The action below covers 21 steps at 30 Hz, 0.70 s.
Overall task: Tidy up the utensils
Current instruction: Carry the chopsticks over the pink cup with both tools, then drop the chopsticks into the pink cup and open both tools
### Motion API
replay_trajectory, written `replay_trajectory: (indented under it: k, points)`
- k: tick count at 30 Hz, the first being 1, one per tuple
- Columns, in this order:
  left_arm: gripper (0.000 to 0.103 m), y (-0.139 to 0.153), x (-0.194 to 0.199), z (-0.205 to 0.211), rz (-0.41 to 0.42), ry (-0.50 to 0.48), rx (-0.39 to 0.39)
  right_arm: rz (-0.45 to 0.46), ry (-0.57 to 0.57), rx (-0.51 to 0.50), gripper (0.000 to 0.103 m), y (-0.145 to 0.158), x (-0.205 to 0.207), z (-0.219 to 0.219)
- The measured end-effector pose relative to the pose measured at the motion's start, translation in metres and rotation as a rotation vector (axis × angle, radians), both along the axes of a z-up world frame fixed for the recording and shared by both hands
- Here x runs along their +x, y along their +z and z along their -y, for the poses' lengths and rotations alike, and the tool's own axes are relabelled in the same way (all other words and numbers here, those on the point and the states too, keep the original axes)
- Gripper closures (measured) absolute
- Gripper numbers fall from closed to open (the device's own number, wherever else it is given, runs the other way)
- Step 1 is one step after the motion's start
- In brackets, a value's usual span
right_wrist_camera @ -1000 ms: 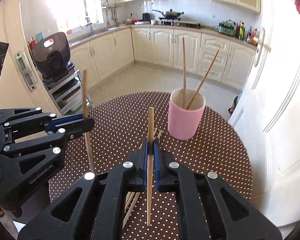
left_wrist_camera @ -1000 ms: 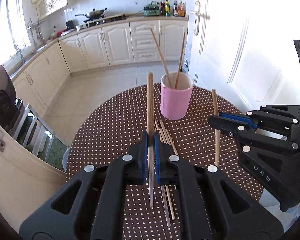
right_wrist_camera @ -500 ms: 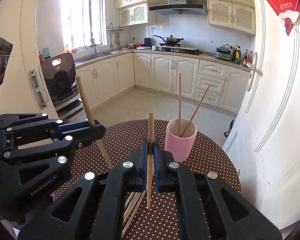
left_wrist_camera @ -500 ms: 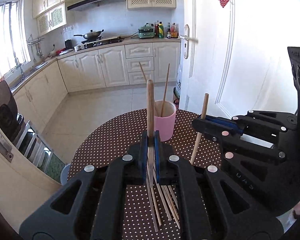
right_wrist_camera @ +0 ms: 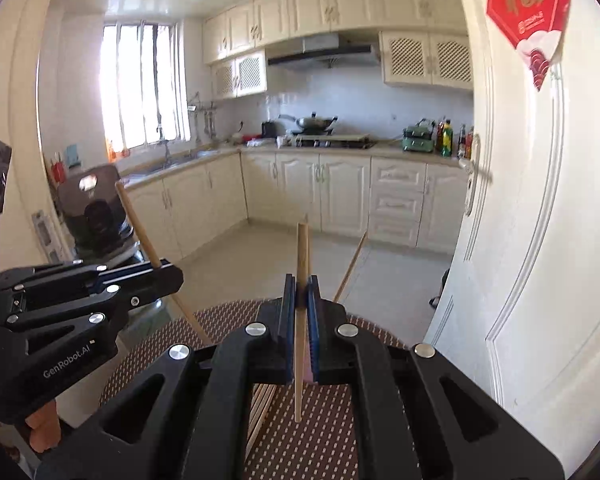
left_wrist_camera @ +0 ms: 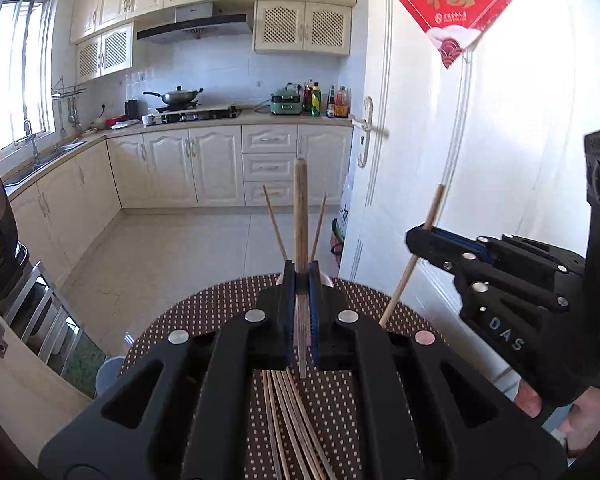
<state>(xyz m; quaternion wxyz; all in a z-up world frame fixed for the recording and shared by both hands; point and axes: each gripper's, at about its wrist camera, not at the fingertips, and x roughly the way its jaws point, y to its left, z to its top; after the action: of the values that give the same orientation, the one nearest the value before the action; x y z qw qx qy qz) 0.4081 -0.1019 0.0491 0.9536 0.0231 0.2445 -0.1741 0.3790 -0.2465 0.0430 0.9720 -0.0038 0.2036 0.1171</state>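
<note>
My left gripper is shut on a wooden chopstick that stands upright between its pads. My right gripper is shut on a second chopstick, also upright. Each gripper shows in the other's view: the right one with its chopstick tilted, the left one with its chopstick tilted. The pink cup is almost hidden behind the jaws; two chopsticks stick up from it. Several loose chopsticks lie on the table under the left gripper.
The round table has a brown dotted cloth. A white door stands close on the right. A black appliance sits on a rack at the left. Kitchen cabinets line the far wall.
Both grippers have risen and tilted upward with their chopsticks. The cup has dropped behind the jaws, and more of the wall and upper cabinets shows.
</note>
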Motion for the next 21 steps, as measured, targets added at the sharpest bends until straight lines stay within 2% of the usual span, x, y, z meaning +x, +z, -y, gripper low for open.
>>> replay_trajectory:
  k: [3, 7, 10, 12, 15, 21]
  points:
    - [0.097, 0.005, 0.012, 0.0, 0.034, 0.004, -0.044, 0.064, -0.033, 0.03, 0.099, 0.005, 0.004, 0.005]
    - [0.097, 0.009, 0.035, 0.001, 0.037, 0.032, -0.091, 0.138, -0.103, 0.061, 0.099, 0.008, 0.016, 0.009]
    - [0.097, 0.011, 0.047, -0.003, 0.082, 0.037, -0.151, 0.179, -0.12, 0.086, 0.099, 0.008, 0.024, 0.012]
    - [0.097, 0.011, 0.055, -0.006, 0.081, 0.03, -0.184, 0.177, -0.126, 0.107, 0.099, 0.006, 0.033, 0.015]
    - [0.097, 0.006, 0.066, -0.009, 0.104, 0.048, -0.199, 0.178, -0.131, 0.128, 0.099, 0.003, 0.042, 0.018]
    - [0.097, -0.019, 0.086, -0.001, 0.093, 0.053, -0.175, 0.208, -0.127, 0.149, 0.099, -0.008, 0.054, 0.017]
